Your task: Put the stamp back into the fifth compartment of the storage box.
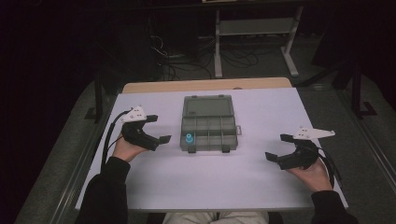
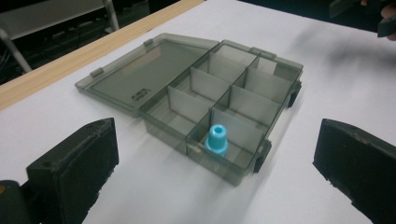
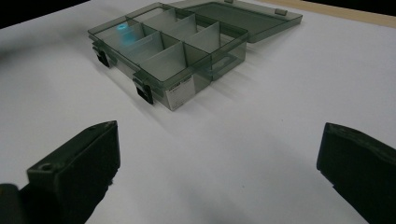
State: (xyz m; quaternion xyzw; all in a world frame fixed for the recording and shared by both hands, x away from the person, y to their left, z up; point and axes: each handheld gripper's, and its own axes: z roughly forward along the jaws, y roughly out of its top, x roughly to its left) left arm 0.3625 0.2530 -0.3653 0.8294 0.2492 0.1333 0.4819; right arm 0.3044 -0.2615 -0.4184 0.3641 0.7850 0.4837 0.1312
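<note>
High view puts the blue cap [image 1: 188,138] in the near-left compartment of the smoky grey organiser box [image 1: 219,140], which sits at the middle of the white table [image 1: 196,182]. The cap stands upright, its narrower neck on top, and rests against the compartment's near corner in the left gripper view [image 2: 216,139]. In the right gripper view it shows as a pale blue blur [image 3: 123,29] through the translucent wall at the box's far corner. The other compartments, set off by thin dividers, hold nothing that can be made out. The lid [image 1: 208,106] lies folded back flat on the table behind the box, hinged along the far edge, and two dark latches hang from the front wall.

The left gripper [image 1: 159,129] lies just beside the box's left side, held in the person's left hand [image 1: 125,148], its jaws spread wide and gripping nothing. The right gripper [image 1: 279,147] is well apart from the box toward the table's right edge, held in the right hand [image 1: 312,173], jaws likewise spread wide and bare.
</note>
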